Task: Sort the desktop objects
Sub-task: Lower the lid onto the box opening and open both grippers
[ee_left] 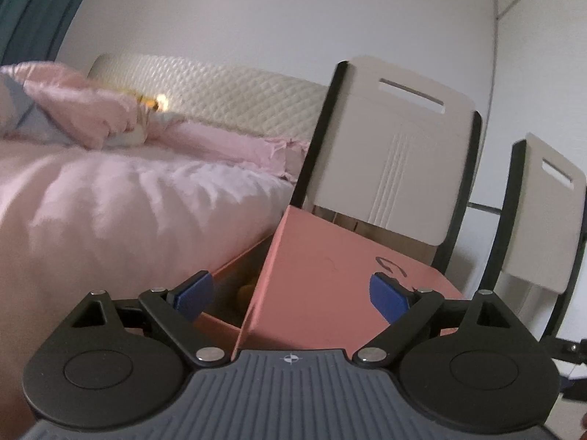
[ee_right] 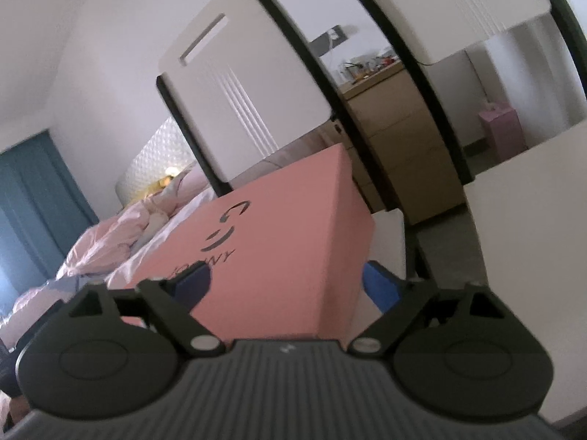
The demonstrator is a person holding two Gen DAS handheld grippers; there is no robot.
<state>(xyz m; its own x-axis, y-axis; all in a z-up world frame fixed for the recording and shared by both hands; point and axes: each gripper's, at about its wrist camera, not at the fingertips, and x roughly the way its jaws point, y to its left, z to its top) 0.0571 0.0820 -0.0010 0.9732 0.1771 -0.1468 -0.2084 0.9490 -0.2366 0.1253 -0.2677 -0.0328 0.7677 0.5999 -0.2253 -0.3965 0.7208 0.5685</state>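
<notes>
Step in hand: we judge that we are handling the pink lid point(ee_left: 330, 275) of the pink box point(ee_left: 220, 326); whether it is going on or coming off we cannot tell.

Left hand-held gripper point(ee_left: 290, 295): its blue pads point(ee_left: 192, 295) stand wide apart, gripping nothing, with the lid's tilted panel between them.

Right hand-held gripper point(ee_right: 288, 288): also spread open and gripping nothing, with the lid's corner edge running up between its two pads.

Where the task's thing is: the box sits just ahead of both grippers, near the bed point(ee_left: 128, 201) and in front of two white chairs point(ee_left: 396, 146). The lid lies askew over it, leaving a gap at the left.

Doing it well: we should keep both grippers level with each other, take the lid at opposite edges, and move it square to the box walls so no corner catches. A firm, even pinch matters, as the smooth card could slip.

Only the left view shows: the open gap, the box's inner wall, and something small and tan point(ee_left: 244, 293) inside, too blurred to name.

Only the right view shows: the dark logo and lettering point(ee_right: 220, 234) on the lid's top, plus a wooden dresser point(ee_right: 396, 139) behind the chairs.
</notes>
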